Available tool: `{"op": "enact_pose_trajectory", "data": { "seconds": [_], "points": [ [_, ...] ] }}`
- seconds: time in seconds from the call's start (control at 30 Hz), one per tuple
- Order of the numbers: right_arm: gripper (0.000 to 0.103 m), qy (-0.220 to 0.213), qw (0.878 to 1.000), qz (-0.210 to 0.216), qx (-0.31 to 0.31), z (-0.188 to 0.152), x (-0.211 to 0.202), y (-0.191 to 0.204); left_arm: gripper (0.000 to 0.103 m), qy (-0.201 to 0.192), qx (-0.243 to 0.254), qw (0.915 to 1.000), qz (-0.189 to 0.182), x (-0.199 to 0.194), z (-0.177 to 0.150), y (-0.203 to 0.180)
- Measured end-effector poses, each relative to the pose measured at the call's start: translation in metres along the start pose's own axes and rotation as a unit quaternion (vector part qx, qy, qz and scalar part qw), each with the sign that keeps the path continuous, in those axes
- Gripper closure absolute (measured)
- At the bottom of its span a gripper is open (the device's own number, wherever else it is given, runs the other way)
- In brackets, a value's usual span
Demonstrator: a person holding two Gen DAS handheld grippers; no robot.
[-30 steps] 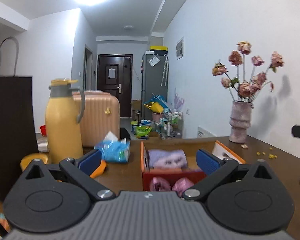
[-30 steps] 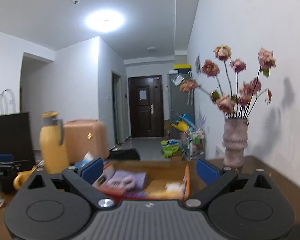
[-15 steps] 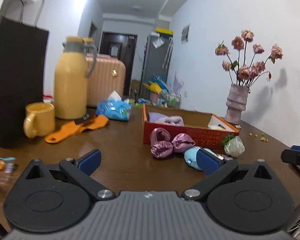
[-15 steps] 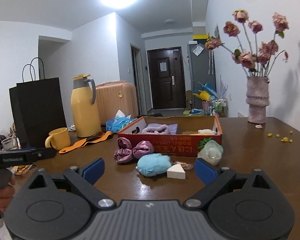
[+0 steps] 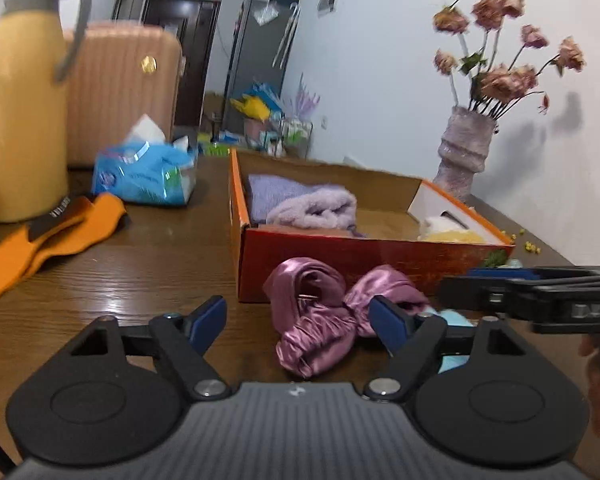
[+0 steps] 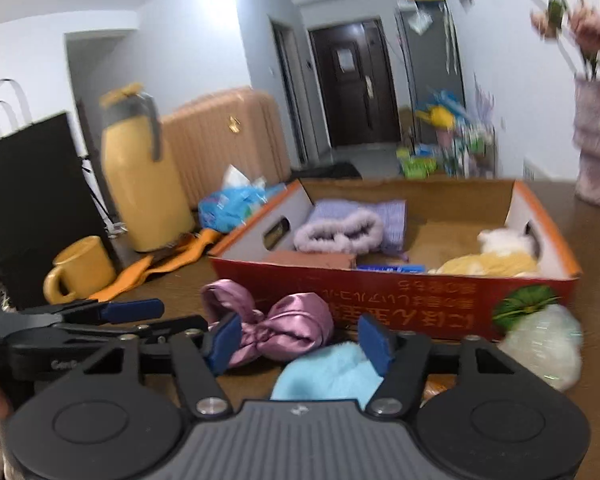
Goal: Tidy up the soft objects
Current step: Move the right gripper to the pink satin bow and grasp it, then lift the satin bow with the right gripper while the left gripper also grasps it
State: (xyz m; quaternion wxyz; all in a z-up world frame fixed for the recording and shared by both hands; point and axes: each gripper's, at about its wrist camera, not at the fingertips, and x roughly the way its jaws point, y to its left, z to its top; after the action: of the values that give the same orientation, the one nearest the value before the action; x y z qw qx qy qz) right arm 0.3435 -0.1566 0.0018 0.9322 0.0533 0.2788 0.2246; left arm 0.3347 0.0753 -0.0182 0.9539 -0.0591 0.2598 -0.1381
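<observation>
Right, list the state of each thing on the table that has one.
Left hand-held gripper: jaws closing, nothing gripped.
Right hand-held gripper: jaws closing, nothing gripped.
Cardboard box: open-topped, partly filled.
Purple satin item: on the table, outside the box.
Blue fluffy item: on the table, outside the box.
Lilac fleece: inside the box.
Yellow jug: upright, lid shut.

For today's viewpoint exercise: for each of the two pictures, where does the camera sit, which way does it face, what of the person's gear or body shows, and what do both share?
Left wrist: sits on the left gripper, facing the satin scrunchie before the red box; right gripper enters at right; its own jaws are closing.
Right wrist: sits on the right gripper, jaws closing above the blue plush; left gripper at left.
Shared: scrunchie, box, yellow jug.
</observation>
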Motion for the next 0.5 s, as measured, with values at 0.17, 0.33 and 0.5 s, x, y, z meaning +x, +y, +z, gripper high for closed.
{"op": "enact_pose_trajectory", "data": {
  "seconds": [0.17, 0.33, 0.5],
  "points": [
    [0.067, 0.027, 0.999, 0.016, 0.02, 0.002, 0.041, -0.005, 0.063, 0.044, 0.006, 0.9987, -0.027, 0.025, -0.005, 0.008],
    [0.093, 0.031, 0.999, 0.029, 0.019, 0.001, 0.046, 0.001, 0.085, 0.045, 0.013, 0.998, -0.042, 0.016, -0.004, 0.006],
    [0.094, -0.008, 0.999, 0.046, -0.005, 0.001, -0.006, 0.015, 0.086, 0.013, 0.019, 0.9981, -0.058, -0.044, -0.002, -0.019]
  ]
}}
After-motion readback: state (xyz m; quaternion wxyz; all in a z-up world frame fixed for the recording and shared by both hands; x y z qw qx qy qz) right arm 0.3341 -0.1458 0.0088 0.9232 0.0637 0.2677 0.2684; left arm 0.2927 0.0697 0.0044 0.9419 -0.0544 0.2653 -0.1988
